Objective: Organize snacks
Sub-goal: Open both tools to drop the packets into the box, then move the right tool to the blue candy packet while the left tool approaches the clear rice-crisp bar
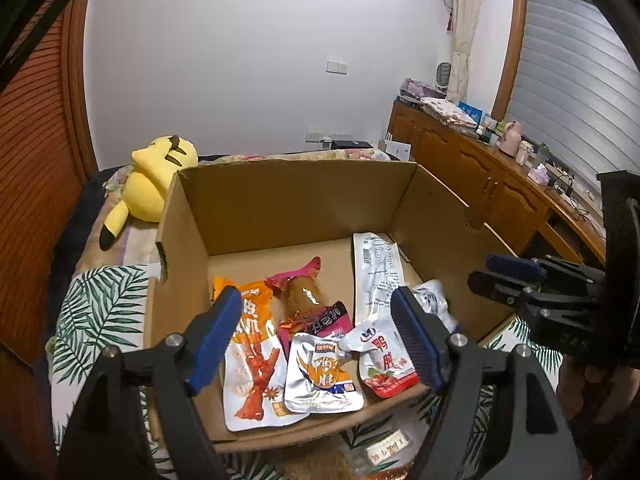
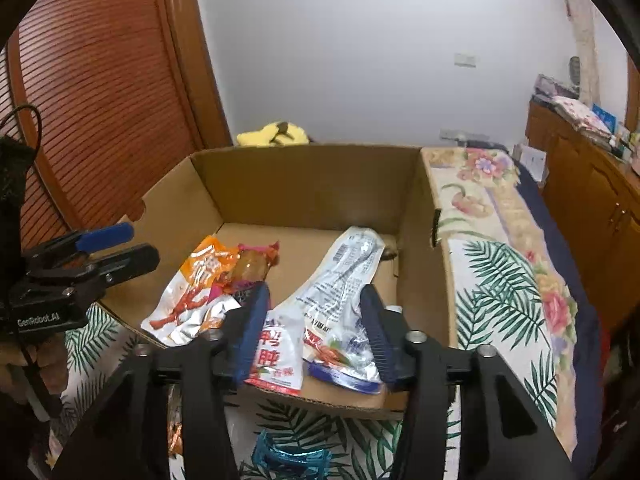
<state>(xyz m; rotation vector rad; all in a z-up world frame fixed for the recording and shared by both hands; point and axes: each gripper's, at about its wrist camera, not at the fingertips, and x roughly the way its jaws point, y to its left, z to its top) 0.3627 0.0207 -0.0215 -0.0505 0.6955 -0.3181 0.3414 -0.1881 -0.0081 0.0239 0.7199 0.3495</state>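
An open cardboard box (image 1: 296, 196) stands on the bed and holds several snack packets: an orange and white chicken-feet packet (image 1: 256, 368), a pink packet with a brown sausage (image 1: 308, 300), a silver packet with an orange label (image 1: 320, 380), a white and red packet (image 1: 384, 360) and a long white packet (image 1: 378, 272). My left gripper (image 1: 320, 336) is open and empty above the box's near edge. My right gripper (image 2: 316, 332) is open and empty over the white and red packet (image 2: 276, 356) and the long white packet (image 2: 340, 280); it shows in the left wrist view (image 1: 508, 276).
The box (image 2: 304, 172) sits on a leaf-print cloth (image 2: 500, 280) over a floral bedspread. A yellow plush toy (image 1: 156, 176) lies behind the box. A blue wrapper (image 2: 292, 456) and other packets (image 1: 384, 448) lie in front of the box. A wooden sideboard (image 1: 480, 176) stands at the right.
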